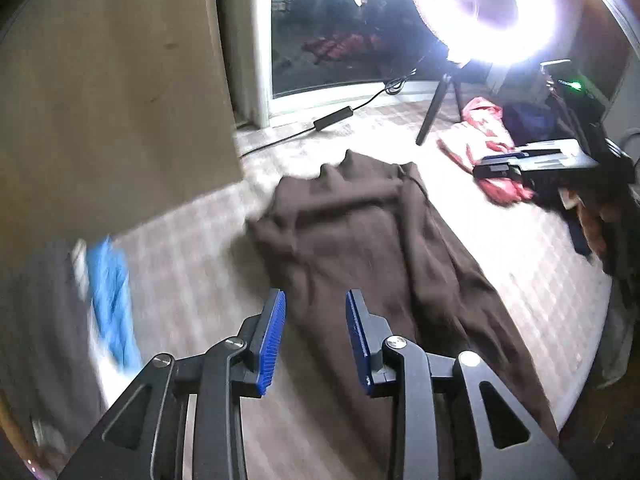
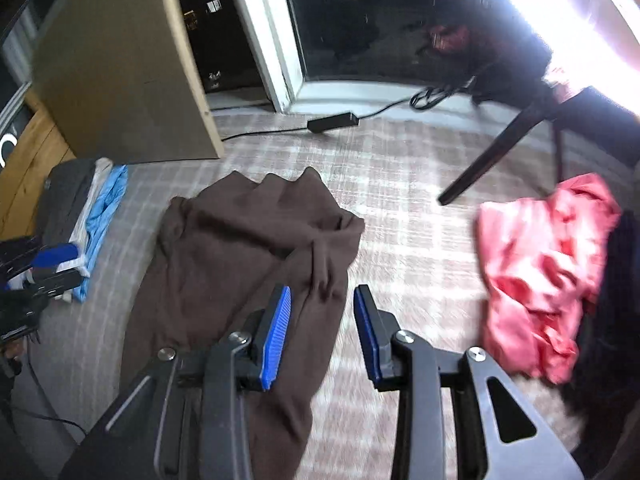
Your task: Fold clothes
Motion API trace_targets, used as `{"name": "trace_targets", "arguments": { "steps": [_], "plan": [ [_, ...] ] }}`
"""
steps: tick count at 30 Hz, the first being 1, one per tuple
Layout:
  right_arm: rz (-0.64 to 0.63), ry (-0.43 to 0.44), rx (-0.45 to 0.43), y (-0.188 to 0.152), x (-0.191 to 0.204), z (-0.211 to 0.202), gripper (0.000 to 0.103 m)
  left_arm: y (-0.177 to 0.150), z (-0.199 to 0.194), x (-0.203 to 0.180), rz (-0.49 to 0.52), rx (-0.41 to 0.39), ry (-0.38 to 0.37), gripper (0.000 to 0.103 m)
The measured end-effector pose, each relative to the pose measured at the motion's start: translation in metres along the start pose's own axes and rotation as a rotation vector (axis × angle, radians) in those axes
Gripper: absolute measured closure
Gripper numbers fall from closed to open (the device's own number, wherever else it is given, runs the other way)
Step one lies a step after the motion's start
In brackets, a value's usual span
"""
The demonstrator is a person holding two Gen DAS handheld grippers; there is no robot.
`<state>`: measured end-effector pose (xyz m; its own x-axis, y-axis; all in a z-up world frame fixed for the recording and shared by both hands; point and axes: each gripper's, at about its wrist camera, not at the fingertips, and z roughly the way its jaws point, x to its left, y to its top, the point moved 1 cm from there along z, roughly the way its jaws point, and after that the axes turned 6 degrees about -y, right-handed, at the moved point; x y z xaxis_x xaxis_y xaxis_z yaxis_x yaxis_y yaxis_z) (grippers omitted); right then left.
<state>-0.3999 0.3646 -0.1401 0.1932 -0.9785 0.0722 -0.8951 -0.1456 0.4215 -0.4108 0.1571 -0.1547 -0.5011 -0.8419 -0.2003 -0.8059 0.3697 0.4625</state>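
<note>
A brown garment (image 1: 360, 240) lies stretched out on the plaid carpet, partly folded lengthwise; it also shows in the right wrist view (image 2: 240, 248). My left gripper (image 1: 315, 300) is open and empty, held above the garment's near part. My right gripper (image 2: 322, 296) is open and empty, above the garment's right edge. The right gripper also shows in the left wrist view (image 1: 532, 162), over at the far right above a pink garment (image 1: 480, 136). The pink garment (image 2: 540, 272) lies crumpled to the right.
A stack of folded clothes, grey, white and light blue (image 2: 88, 216), sits at the left by a cardboard panel (image 2: 120, 72). A ring light on a tripod (image 1: 480, 12) glares at the back. A power cable and adapter (image 2: 332, 122) run along the window. Dark clothes (image 1: 600, 216) pile at right.
</note>
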Motion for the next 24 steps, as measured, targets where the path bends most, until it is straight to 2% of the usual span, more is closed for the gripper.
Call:
{"name": "trace_targets", "arguments": {
  "steps": [2, 3, 5, 7, 8, 9, 10, 11, 12, 14, 16, 24],
  "plan": [
    [0.038, 0.050, 0.040, 0.005, -0.010, 0.013, 0.070, 0.013, 0.018, 0.005, -0.050, 0.052, -0.083, 0.074],
    [0.057, 0.076, 0.059, 0.007, -0.014, 0.019, 0.070, 0.017, 0.023, 0.002, -0.025, 0.073, -0.094, 0.072],
    [0.087, 0.138, 0.064, 0.013, -0.022, 0.016, 0.070, 0.026, 0.023, -0.005, 0.059, 0.072, -0.030, 0.072],
    [0.106, 0.195, 0.053, 0.023, -0.029, 0.008, 0.070, 0.043, 0.022, 0.002, 0.063, 0.049, -0.010, 0.069],
    [0.078, 0.169, 0.027, 0.031, -0.029, 0.006, 0.066, 0.052, 0.027, 0.008, 0.045, 0.044, -0.012, 0.067],
    [0.040, 0.125, 0.004, 0.040, -0.028, 0.008, 0.056, 0.061, 0.032, 0.015, 0.025, 0.040, -0.016, 0.062],
    [0.007, 0.088, 0.006, 0.049, -0.025, 0.019, 0.055, 0.067, 0.045, 0.018, 0.035, 0.051, 0.015, 0.062],
    [-0.025, 0.055, 0.008, 0.057, -0.023, 0.030, 0.055, 0.073, 0.058, 0.022, 0.050, 0.064, 0.051, 0.062],
    [-0.033, 0.059, 0.024, 0.061, -0.021, 0.042, 0.055, 0.077, 0.073, 0.023, 0.082, 0.078, 0.096, 0.062],
    [-0.048, 0.059, 0.068, 0.068, -0.016, 0.074, 0.055, 0.081, 0.097, 0.026, 0.107, 0.112, 0.138, 0.062],
    [-0.077, 0.045, 0.100, 0.070, -0.006, 0.104, 0.055, 0.085, 0.119, 0.031, 0.106, 0.138, 0.157, 0.062],
    [-0.225, 0.028, 0.114, 0.074, 0.031, 0.139, 0.055, 0.087, 0.156, 0.028, 0.163, 0.168, 0.203, 0.060]
  ]
}}
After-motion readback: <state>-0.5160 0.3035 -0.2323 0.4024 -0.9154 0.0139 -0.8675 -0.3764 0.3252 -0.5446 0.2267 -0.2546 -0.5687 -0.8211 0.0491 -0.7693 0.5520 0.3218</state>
